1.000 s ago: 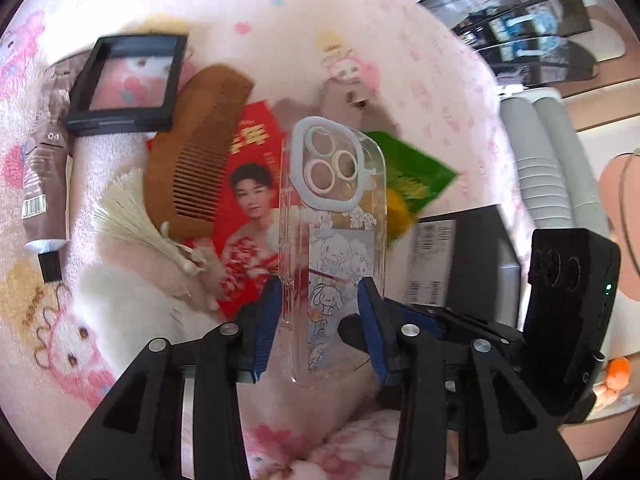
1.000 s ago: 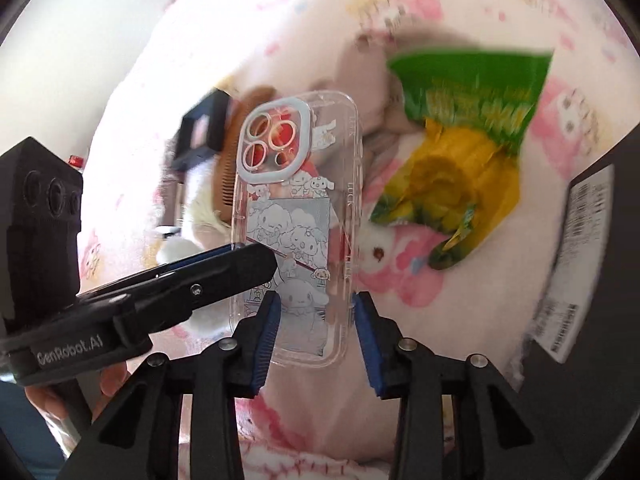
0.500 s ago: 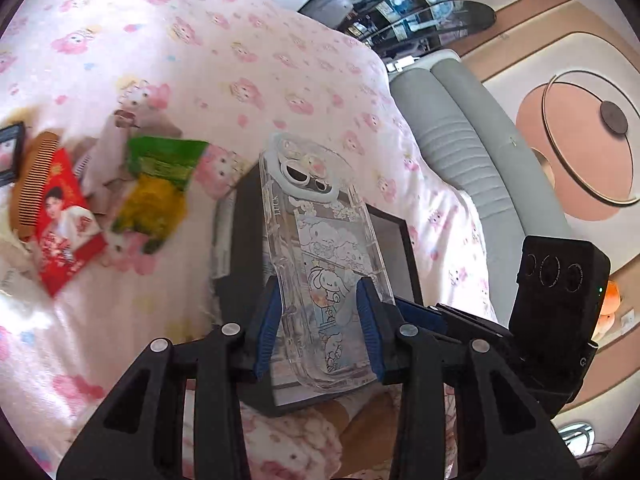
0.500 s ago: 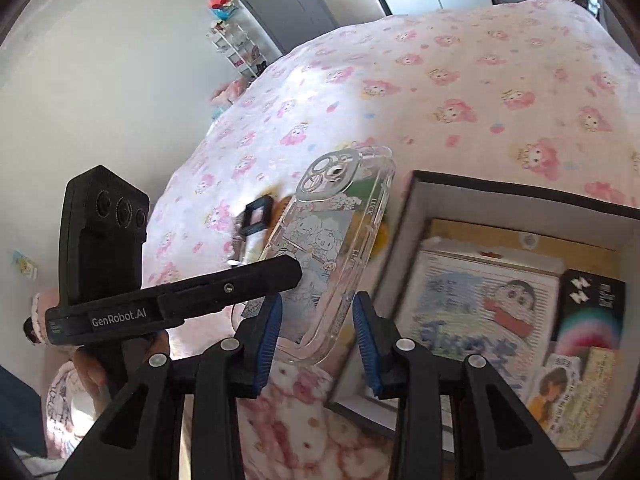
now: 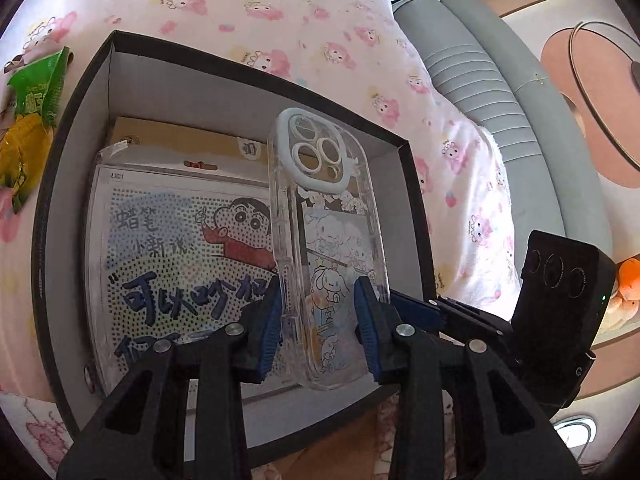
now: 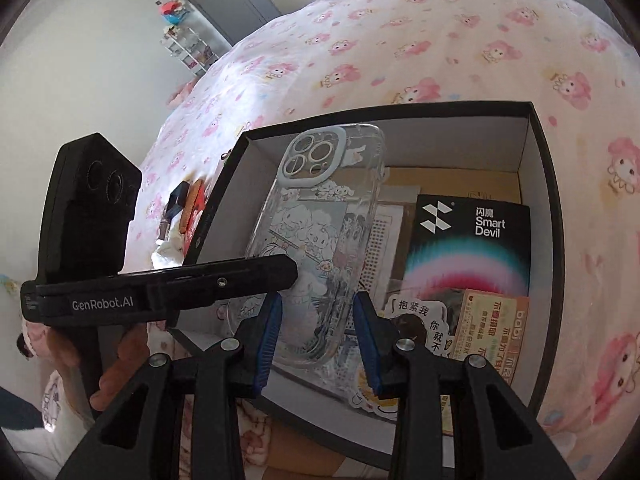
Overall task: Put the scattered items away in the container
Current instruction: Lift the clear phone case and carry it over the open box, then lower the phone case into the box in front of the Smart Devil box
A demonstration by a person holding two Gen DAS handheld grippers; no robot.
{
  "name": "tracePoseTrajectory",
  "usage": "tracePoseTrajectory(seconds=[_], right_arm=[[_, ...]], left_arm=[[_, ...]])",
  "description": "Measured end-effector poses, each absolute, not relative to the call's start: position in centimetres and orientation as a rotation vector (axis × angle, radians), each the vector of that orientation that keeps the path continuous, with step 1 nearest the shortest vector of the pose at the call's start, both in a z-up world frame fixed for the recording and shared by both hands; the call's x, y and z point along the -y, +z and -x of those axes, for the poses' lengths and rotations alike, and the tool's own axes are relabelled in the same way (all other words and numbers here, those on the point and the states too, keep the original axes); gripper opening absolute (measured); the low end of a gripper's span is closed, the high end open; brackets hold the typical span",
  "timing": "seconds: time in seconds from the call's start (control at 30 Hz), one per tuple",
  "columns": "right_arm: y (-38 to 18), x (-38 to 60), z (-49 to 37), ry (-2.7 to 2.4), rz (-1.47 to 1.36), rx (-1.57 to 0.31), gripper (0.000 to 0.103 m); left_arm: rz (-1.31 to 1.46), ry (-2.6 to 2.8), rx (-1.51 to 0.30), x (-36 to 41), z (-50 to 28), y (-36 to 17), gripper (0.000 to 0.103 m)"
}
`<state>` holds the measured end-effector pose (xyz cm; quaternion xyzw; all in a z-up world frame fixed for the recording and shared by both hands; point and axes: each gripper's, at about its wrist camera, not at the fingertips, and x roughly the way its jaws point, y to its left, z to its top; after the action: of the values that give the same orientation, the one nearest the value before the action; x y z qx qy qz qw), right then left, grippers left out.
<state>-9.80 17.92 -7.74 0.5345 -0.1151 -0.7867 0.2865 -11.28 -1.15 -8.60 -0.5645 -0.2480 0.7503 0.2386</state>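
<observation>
1. Left wrist view: the left gripper [image 5: 318,316] has its blue pads pinching the bottom end of a clear phone case [image 5: 326,216] with cartoon puppies printed on it. The case hangs above the open black box [image 5: 40,240], over the right part of it.
2. Inside the box, left of the case, lies a cartoon-boy pack [image 5: 176,248] on top of a brown cardboard piece [image 5: 180,140].
3. A green and yellow snack packet [image 5: 32,108] sits on the pink blanket [image 5: 280,8] just outside the box's left wall.
4. Right wrist view: the right gripper [image 6: 318,318] pinches the same phone case [image 6: 320,216] from its side, so both grippers hold it at the low end.
5. From here the case is over the box's [image 6: 544,200] left part. A black "Smart Devil" box [image 6: 472,240] and an orange leaflet [image 6: 492,328] lie inside to the right of it.
6. The left gripper's body [image 6: 160,292] pokes in from the left, a hand [image 6: 116,376] under it.
</observation>
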Motion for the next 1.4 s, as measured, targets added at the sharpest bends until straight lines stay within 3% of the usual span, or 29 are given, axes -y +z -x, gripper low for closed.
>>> tracePoseTrajectory(seconds=[0.13,0.7,0.93,1.4], right_arm=[[-8.8,-18.4,10.3,-2.09,-1.473,0.37,0.034],[-9.7,-20.1,11.3,-2.301,-1.537,0.31,0.033],[-9.5,-21.0,11.2,-2.306,-1.51,0.373,0.033],[-7.9,-22.9,10.4,-2.395,-1.448,0.353,0.033]], left_arm=[[1.586,2.067,0.666,0.4,11.5,-9.1,0.034],[1.61,2.062,0.701,-1.0,11.7,-10.0,0.034],[1.596,2.01,0.797,-0.1,10.6,-10.7,0.034],[1.664,2.065,0.663,-0.6,8.9,-10.3,0.034]])
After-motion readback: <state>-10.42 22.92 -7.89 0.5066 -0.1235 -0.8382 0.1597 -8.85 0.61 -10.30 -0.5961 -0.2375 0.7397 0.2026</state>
